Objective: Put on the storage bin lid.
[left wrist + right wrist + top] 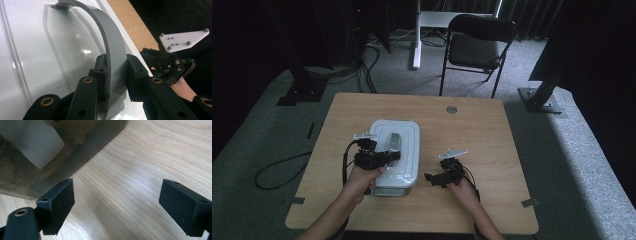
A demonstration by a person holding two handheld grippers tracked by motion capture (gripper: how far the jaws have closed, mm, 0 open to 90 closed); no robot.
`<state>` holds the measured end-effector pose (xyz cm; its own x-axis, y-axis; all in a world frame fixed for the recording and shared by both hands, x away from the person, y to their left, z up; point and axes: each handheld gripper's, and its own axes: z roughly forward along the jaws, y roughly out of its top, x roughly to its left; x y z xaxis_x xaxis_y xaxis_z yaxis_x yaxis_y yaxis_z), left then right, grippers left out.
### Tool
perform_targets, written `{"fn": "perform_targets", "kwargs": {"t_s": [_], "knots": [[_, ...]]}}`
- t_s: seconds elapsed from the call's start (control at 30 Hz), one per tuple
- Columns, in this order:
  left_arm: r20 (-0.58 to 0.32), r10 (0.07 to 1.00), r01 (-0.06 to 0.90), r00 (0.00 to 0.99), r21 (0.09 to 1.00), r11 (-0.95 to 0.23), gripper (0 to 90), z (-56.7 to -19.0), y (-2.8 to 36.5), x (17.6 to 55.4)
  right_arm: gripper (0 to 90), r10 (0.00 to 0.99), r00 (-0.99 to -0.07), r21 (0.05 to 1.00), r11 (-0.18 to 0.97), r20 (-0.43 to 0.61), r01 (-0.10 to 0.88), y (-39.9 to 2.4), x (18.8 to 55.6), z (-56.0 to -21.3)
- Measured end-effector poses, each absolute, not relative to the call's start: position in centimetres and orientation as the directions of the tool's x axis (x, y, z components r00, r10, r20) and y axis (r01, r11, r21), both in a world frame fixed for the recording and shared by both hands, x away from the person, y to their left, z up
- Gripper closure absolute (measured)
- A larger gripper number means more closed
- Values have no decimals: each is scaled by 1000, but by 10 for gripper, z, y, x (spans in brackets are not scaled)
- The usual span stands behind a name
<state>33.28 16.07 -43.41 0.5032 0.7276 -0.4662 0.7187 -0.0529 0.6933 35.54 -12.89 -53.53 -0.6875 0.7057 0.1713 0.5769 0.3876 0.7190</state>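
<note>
In the high view, a white rectangular plastic lidded box (395, 155) sits left of centre on the light wooden table (472, 130); the left gripper (393, 155) reaches over its lid, while the right gripper (428, 178) rests on the table just beside the box.

In the left gripper view, the left gripper (115, 77) clamps the box's curved grey plastic handle (113, 55).

In the right gripper view, the right gripper (117, 207) gapes wide over bare wood, with nothing between its jaws.

A lab-like recording room: black curtains (242, 50), metal rig posts (544, 90), floor cables (277, 172), a folding chair (477, 47), carpet (572, 150).
</note>
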Motion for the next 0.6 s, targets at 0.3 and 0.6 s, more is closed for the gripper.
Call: {"fn": "perform_targets", "kwargs": {"t_s": [0.3, 0.6], "knots": [[-464, 710, 684, 530, 728, -35, 582, -425, 161, 322, 124, 718, -675, 719, 378, 169, 583, -139, 356, -533], [-370, 757, 602, 538, 798, -37, 421, -410, 185, 312, 124, 724, -671, 729, 369, 163, 576, -141, 356, -530]]}}
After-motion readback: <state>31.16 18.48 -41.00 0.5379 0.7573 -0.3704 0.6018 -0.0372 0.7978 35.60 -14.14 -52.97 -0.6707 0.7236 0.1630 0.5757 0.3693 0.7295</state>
